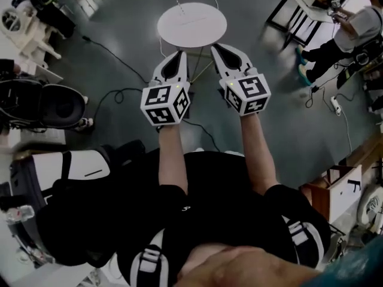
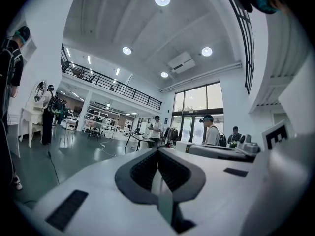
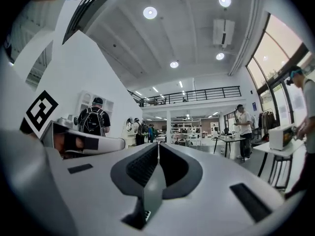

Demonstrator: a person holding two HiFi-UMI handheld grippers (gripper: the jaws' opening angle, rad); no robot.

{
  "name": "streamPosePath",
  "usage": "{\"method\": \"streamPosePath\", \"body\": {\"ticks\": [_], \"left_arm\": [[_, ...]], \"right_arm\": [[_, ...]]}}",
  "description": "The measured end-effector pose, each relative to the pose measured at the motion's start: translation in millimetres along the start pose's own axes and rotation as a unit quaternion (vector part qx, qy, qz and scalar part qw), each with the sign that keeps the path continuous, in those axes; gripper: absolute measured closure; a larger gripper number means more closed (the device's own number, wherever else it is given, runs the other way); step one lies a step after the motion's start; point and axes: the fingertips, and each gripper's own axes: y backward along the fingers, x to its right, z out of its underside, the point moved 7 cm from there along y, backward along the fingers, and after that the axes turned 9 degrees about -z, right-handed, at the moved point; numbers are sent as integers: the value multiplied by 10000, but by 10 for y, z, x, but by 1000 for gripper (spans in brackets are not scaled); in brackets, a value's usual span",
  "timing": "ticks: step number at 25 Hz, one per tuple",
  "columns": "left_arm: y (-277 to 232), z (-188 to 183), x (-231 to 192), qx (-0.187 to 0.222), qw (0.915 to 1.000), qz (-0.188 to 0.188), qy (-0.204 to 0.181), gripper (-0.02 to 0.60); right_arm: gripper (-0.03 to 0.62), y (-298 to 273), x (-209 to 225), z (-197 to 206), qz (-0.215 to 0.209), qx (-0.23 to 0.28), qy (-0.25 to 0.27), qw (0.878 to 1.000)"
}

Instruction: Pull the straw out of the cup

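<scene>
In the head view a round white table point(image 1: 191, 24) stands ahead of me on the grey floor. A thin pale stick-like thing point(image 1: 178, 5) rises near its far left edge; I cannot make out a cup. My left gripper point(image 1: 178, 55) and right gripper point(image 1: 216, 46) are held side by side in the air just short of the table, pointing at it. Both are shut with nothing between the jaws. The left gripper view shows its gripper point(image 2: 157, 151) against the hall, and the right gripper view shows its gripper point(image 3: 158, 144) the same way; neither shows the table top.
Black cables point(image 1: 116, 55) run over the floor to the left of the table and under my hands. A dark chair point(image 1: 51, 106) stands at the left. A person point(image 1: 353, 31) sits by a desk point(image 1: 305, 5) at the far right. A cardboard box point(image 1: 335, 190) is at the lower right.
</scene>
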Motion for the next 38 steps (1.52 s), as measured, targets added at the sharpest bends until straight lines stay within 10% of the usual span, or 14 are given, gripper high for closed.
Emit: {"method": "streamPosePath", "body": {"ticks": [38], "left_arm": [[108, -215, -948, 271, 9970, 499, 532, 572]], "right_arm": [[569, -479, 11, -146, 212, 94, -106, 9997]]}}
